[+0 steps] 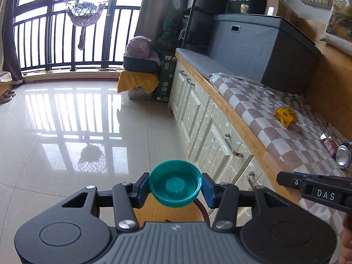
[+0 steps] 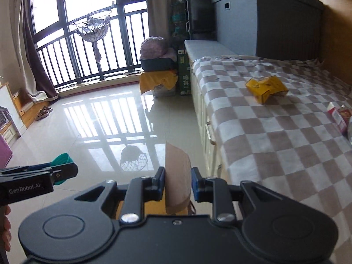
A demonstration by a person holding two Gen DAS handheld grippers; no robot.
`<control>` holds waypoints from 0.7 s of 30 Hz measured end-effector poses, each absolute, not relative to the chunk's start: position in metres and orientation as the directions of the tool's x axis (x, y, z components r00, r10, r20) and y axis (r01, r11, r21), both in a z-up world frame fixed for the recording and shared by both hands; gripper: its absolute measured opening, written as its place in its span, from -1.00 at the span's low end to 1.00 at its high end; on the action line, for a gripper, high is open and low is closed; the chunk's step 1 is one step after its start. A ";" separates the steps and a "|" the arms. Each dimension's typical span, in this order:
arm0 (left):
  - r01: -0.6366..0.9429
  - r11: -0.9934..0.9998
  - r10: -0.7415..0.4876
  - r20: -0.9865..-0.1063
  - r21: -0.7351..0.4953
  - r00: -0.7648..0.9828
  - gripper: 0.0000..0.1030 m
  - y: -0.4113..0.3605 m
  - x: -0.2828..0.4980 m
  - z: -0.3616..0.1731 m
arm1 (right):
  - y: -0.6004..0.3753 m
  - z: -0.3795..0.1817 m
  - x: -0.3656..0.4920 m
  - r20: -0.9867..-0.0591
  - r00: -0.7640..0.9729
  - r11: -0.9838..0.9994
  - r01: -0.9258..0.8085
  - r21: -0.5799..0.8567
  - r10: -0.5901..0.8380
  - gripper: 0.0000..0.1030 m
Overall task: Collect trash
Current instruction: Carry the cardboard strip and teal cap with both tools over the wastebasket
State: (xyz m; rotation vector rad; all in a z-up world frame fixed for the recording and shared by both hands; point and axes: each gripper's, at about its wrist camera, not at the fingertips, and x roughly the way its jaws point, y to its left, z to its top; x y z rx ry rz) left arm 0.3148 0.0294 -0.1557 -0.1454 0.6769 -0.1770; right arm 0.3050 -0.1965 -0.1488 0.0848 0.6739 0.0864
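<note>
Left gripper [image 1: 175, 186] clenched on teal bottle cap [image 1: 175, 183], hollow side toward camera, above tiled floor [image 1: 66, 154]. Right gripper [image 2: 177, 182] pinches brown paper bag [image 2: 177, 176] by rim; contents not visible. Yellow carton [image 2: 265, 88] at 1 o'clock on checkered cloth [image 2: 275, 143], well apart. Bench edge [image 1: 246, 127] at 3 o'clock; floor open at 11 o'clock.

Left gripper [image 1: 175, 186]: black linkage arms, blue fingertip pads [image 1: 144, 187], silver pivot screws, ribbed grey housing, 2 round black side discs; white "GenRobot.AI" lettering on its side. Right gripper [image 2: 177, 183]: the same build, smooth black housing, marked "DAS". Bare skin at frame edges.
</note>
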 end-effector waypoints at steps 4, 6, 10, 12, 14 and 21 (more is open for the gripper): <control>0.083 0.974 -0.205 -0.653 -0.213 0.729 -0.03 0.040 0.326 -0.186 | -0.175 -0.179 0.324 -0.668 0.731 0.988 -0.058 0.146 0.141 -0.51; 0.073 0.973 -0.204 -0.677 -0.217 0.707 -0.03 0.042 0.331 -0.203 | -0.166 -0.198 0.332 -0.695 0.702 0.985 -0.056 0.166 0.157 -0.51; 0.063 0.973 -0.206 -0.717 -0.221 0.666 -0.03 0.044 0.348 -0.236 | -0.152 -0.234 0.346 -0.742 0.644 0.981 -0.082 0.174 0.185 -0.51; 0.056 0.973 -0.205 -0.734 -0.222 0.647 -0.03 0.046 0.357 -0.252 | -0.147 -0.248 0.355 -0.762 0.621 0.982 -0.087 0.168 0.186 -0.51; 0.050 0.974 -0.201 -0.750 -0.220 0.630 -0.03 0.047 0.366 -0.269 | -0.145 -0.262 0.365 -0.779 0.598 0.981 -0.081 0.175 0.188 -0.51; 0.022 0.968 -0.221 -0.807 -0.250 0.547 -0.03 0.046 0.395 -0.317 | -0.154 -0.316 0.406 -0.842 0.499 0.973 -0.009 0.232 0.205 -0.50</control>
